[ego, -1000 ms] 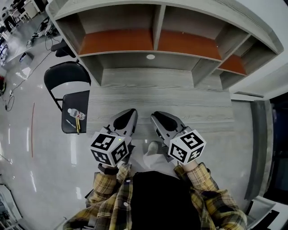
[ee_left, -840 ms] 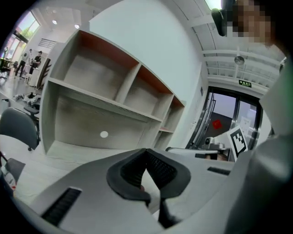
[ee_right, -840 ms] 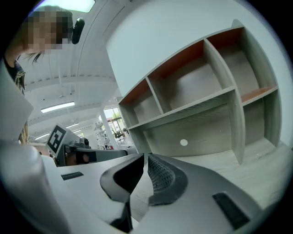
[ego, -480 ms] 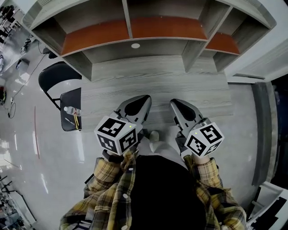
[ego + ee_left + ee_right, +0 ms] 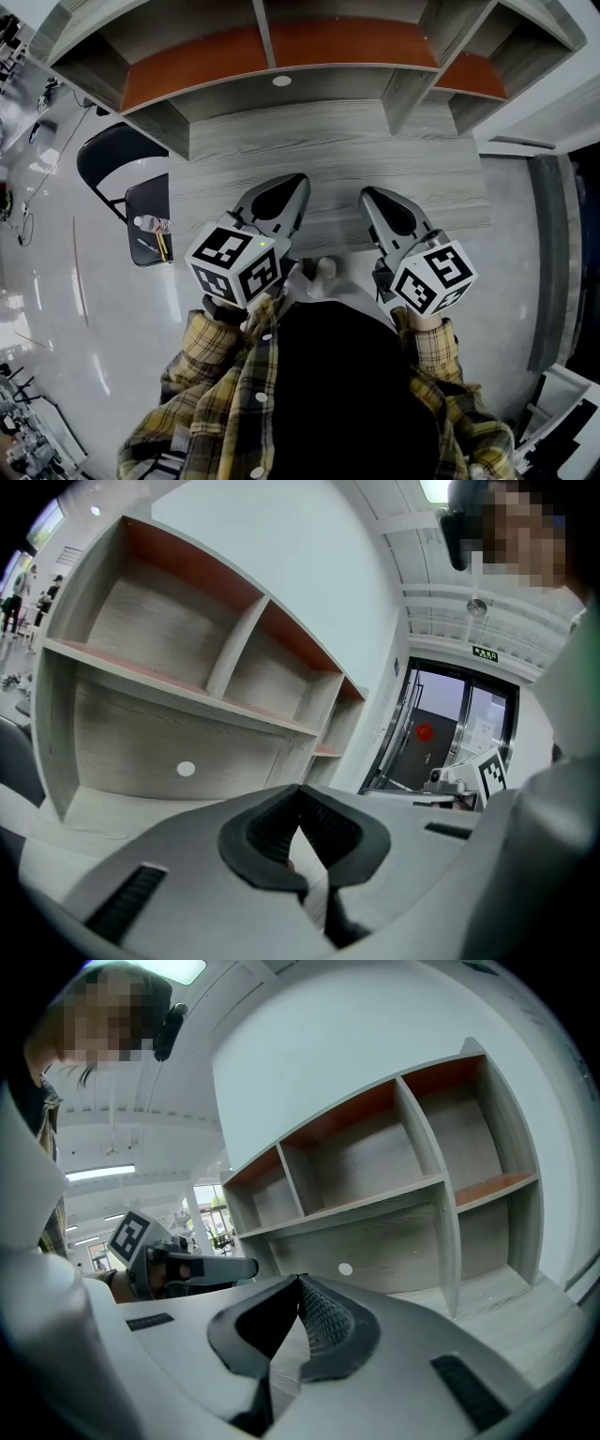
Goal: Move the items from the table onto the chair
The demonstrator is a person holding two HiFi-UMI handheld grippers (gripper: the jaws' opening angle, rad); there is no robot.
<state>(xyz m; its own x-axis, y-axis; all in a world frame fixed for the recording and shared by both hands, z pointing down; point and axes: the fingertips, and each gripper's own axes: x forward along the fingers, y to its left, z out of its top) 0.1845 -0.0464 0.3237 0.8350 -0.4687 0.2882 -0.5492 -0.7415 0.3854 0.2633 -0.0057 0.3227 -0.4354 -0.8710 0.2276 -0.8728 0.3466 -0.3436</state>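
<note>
Well, green door sign point(image 5: 485, 652), lettering illegible

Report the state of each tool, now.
Left tool: closed, holding nothing.
Right tool: closed, holding nothing.

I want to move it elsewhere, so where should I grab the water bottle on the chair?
Across the middle of the water bottle, from above: it appears to lie on its side on the chair seat, leaving both long sides free.
</note>
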